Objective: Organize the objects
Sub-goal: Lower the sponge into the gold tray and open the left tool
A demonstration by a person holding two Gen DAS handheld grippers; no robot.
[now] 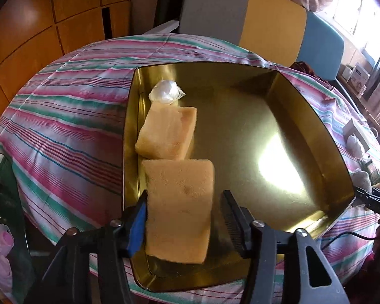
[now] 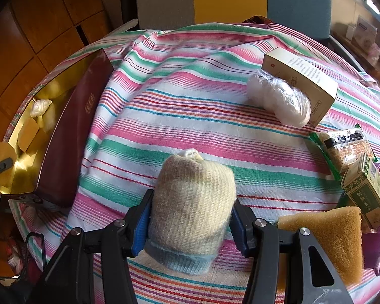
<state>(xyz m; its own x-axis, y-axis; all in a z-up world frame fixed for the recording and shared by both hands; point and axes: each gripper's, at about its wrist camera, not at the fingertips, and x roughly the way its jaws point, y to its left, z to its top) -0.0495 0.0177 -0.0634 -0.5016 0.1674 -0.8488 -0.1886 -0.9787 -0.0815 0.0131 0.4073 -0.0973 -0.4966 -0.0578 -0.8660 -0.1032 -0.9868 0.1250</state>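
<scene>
In the left wrist view a gold-lined tin [image 1: 304, 106] sits on the striped tablecloth. A yellow sponge [image 1: 179, 202] lies in its near left corner between the fingers of my left gripper [image 1: 185, 195]. The right pad stands clear of the sponge, so this gripper is open. Behind it lie a second sponge [image 1: 167, 134] and a small clear bag of white stuff [image 1: 166, 92]. In the right wrist view my right gripper [image 2: 193, 197] is shut on a rolled cream knitted sock [image 2: 192, 177] just above the cloth. The tin's maroon wall [image 2: 71, 131] stands at the left.
Right of the sock lie a brown sponge [image 2: 337, 233], a green box [image 2: 367, 190], a snack packet [image 2: 344, 147], a white plastic bag [image 2: 278, 98] and a cream box [image 2: 301, 76]. Chairs [image 2: 164, 2] stand behind the table; wooden cabinets [image 1: 25, 38] fill the left.
</scene>
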